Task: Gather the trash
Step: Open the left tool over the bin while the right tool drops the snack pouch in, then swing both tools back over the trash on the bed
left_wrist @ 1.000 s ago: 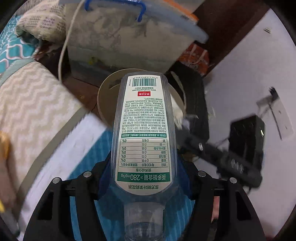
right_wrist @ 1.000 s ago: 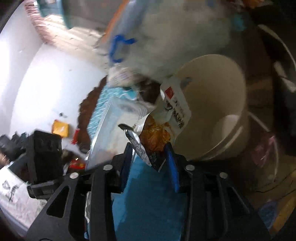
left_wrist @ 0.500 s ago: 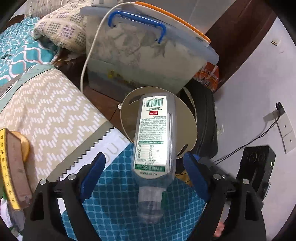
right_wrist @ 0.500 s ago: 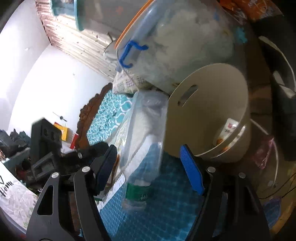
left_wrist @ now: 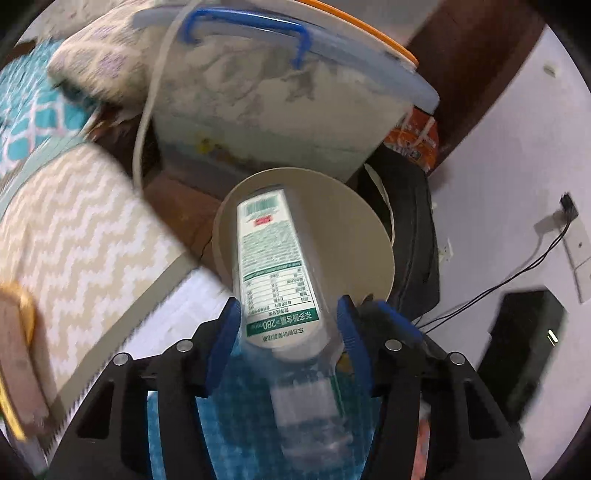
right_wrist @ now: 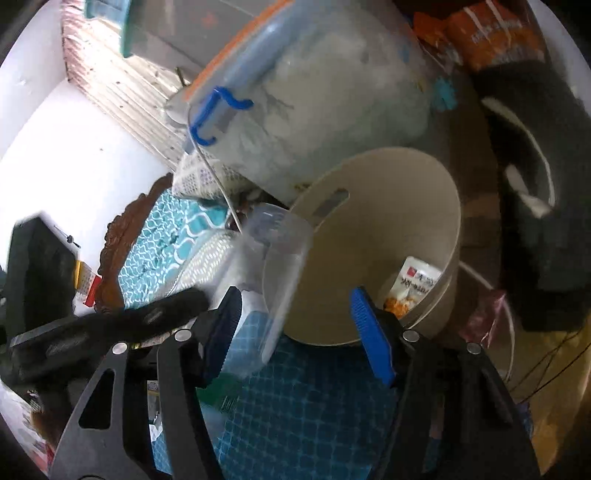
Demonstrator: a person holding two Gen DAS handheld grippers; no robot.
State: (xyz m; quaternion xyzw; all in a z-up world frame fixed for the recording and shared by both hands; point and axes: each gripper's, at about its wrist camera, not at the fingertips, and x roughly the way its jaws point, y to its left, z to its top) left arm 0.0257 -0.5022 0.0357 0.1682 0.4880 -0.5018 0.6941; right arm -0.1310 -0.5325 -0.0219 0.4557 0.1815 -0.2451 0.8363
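Observation:
My left gripper (left_wrist: 288, 325) is shut on a clear plastic bottle (left_wrist: 277, 266) with a green and white label. The bottle's base points out over the beige round bin (left_wrist: 354, 236) on the floor. In the right wrist view the bottle (right_wrist: 273, 266) juts over the bin's rim (right_wrist: 373, 155) from the left. My right gripper (right_wrist: 295, 325) is open and empty just short of the bin. A white and orange snack wrapper (right_wrist: 413, 284) lies inside the bin.
A clear storage box (left_wrist: 280, 96) with blue handles and an orange lid stands behind the bin. A black bag (left_wrist: 410, 236) lies to its right. A zigzag blanket (left_wrist: 74, 221) covers the bed at left. An orange packet (right_wrist: 491, 29) sits by the wall.
My right gripper opened and the snack wrapper dropped into the bin. My left gripper opened around the bottle half a second ago and has closed on it again, with the bottle tilted over the bin.

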